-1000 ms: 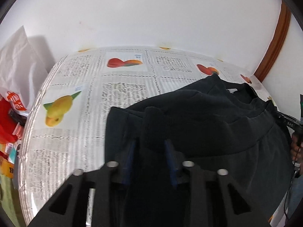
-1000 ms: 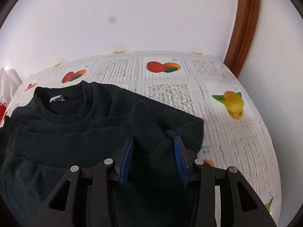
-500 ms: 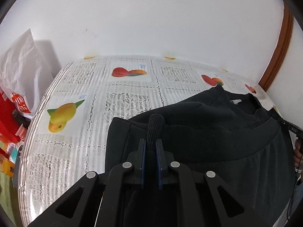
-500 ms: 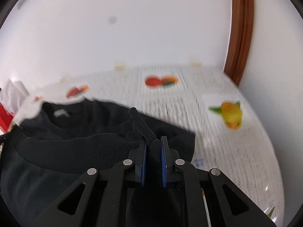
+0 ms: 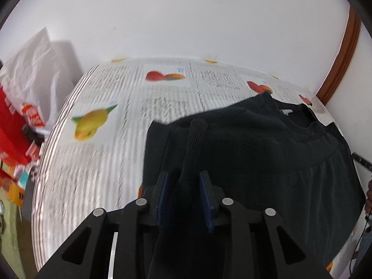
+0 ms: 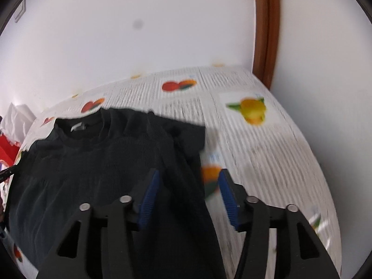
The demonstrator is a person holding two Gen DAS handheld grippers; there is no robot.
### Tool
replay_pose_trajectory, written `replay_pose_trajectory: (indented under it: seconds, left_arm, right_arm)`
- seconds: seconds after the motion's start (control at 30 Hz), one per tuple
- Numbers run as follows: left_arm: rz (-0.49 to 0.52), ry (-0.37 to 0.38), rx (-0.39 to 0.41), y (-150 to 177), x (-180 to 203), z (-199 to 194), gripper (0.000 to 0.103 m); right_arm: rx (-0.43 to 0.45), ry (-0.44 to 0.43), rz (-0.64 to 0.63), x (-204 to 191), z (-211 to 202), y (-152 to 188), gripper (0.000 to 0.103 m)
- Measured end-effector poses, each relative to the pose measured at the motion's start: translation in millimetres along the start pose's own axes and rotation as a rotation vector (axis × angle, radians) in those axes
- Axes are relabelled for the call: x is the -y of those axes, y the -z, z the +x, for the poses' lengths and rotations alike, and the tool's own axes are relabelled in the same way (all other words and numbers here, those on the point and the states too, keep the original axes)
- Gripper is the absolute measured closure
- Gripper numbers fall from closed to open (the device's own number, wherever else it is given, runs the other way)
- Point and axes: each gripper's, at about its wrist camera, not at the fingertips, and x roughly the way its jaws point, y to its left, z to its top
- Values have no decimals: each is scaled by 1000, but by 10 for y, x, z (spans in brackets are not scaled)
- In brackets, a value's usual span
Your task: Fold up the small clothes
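A home, by the look of it: the surface [image 5: 97, 162] wears a lacy tablecloth printed with fruit, pushed against a plain white wall [image 5: 186, 23] beside a wooden door frame [image 6: 266, 30], with shopping bags [image 5: 30, 74] heaped at one end.

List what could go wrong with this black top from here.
1. The left gripper has its jaws opening with the ribbed cuff between them; it could snag on the blue pads and drag the fold open.
2. The right gripper is opening too, fabric of the black top between its jaws; the folded sleeve could slide back out.
3. The glossy tablecloth may let the garment shift.
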Motion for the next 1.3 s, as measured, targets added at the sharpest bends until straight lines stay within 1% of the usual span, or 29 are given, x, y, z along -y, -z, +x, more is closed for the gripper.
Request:
replay_pose_trajectory:
  seconds: [0.07,0.13,0.2,0.3,0.37,0.4,0.43,0.47,0.5,0.53,0.57,0.6,0.67,0.73,0.83,0.93,1.03,1.1,1.13,1.2,1.23,1.3]
  left_arm:
    - [-6,-3,-13,131,-75,-89,69]
    - [-19,0,-20,265,-143,-172,67]
    - [-37,21,-44,412,-214,-227,60]
    - [-53,46,-68,603,-277,-263,55]
    - [-53,59,-80,691,-290,-263,55]
    - [-59,64,-77,701,-294,-266,55]
    - [-72,72,-71,713,-309,-262,55]
    - [-82,79,-71,712,-318,-253,57]
    - [-93,99,-65,710,-322,-249,70]
    - [-102,127,-62,708,-315,-251,79]
    - [-104,115,-56,694,-298,-256,93]
    - [-100,100,-52,676,-281,-260,93]
    - [-86,95,-48,604,-217,-234,94]
    - [-77,99,-38,536,-162,-204,94]
    - [-67,123,-22,351,4,-106,94]
    - [-43,125,-8,202,155,-3,94]
    - [-29,111,-26,113,264,151,94]
    - [-30,90,-52,113,296,236,94]
    - [-27,83,-51,130,307,234,94]
    - [0,63,-38,155,329,187,93]
    - [10,50,-36,170,332,155,93]
    - [17,40,-38,227,302,72,91]
  right_arm:
    - [-37,-7,13,56,7,136,46]
    - [-63,-20,21,76,37,265,46]
    - [-86,-40,33,86,85,365,47]
    - [-79,-38,37,64,134,405,47]
    - [-77,-40,46,52,170,385,47]
    - [-77,-40,48,36,189,362,49]
    - [-78,-46,45,16,207,343,60]
    - [-85,-64,36,-8,228,322,74]
    - [-90,-72,24,-30,236,302,79]
    - [-86,-73,5,-56,227,284,87]
    - [-78,-72,-22,-77,203,262,89]
    - [-73,-73,-34,-70,189,246,89]
    - [-52,-100,-26,11,144,173,91]
    - [-30,-103,-13,98,124,79,91]
    - [-13,-69,10,218,184,-57,91]
    - [-19,-41,44,385,318,-193,91]
    - [-20,-30,54,510,411,-264,91]
    - [-29,-31,58,550,463,-254,90]
    - [-31,-30,65,557,470,-236,89]
    - [-34,18,68,545,434,-192,84]
    - [-30,52,72,529,371,-175,79]
    - [-8,112,85,503,226,-151,78]
